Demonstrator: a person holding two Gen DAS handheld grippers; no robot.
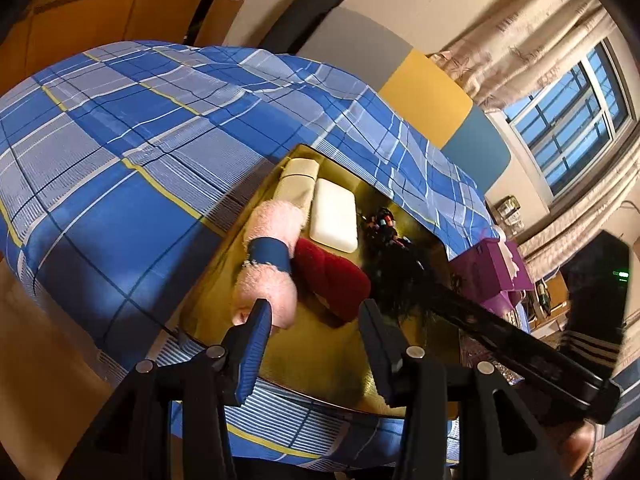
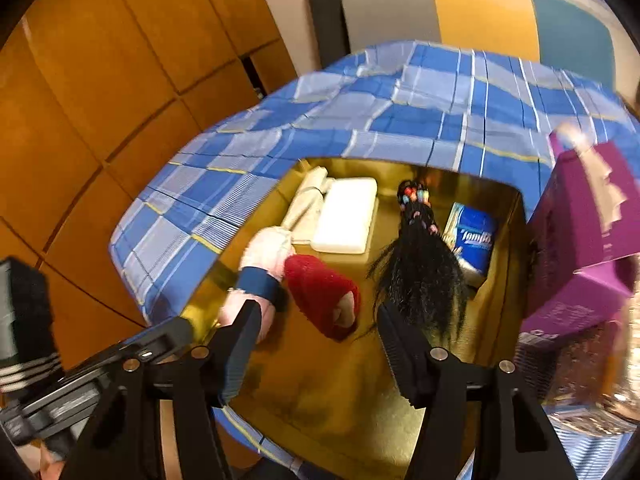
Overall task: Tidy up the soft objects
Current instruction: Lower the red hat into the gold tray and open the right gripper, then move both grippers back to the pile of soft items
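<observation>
Black, long-fibred tassel-like bundle with coloured beads at its far end (image 2: 420,264) lay in the shallow gold tray (image 2: 340,392) on the blue plaid bedspread (image 2: 360,120), long axis running away from the right gripper (image 2: 316,344). It sat just ahead of the right-hand finger, nearer this gripper than the left gripper (image 1: 316,340). Both grippers stood spread, holding nothing.
</observation>
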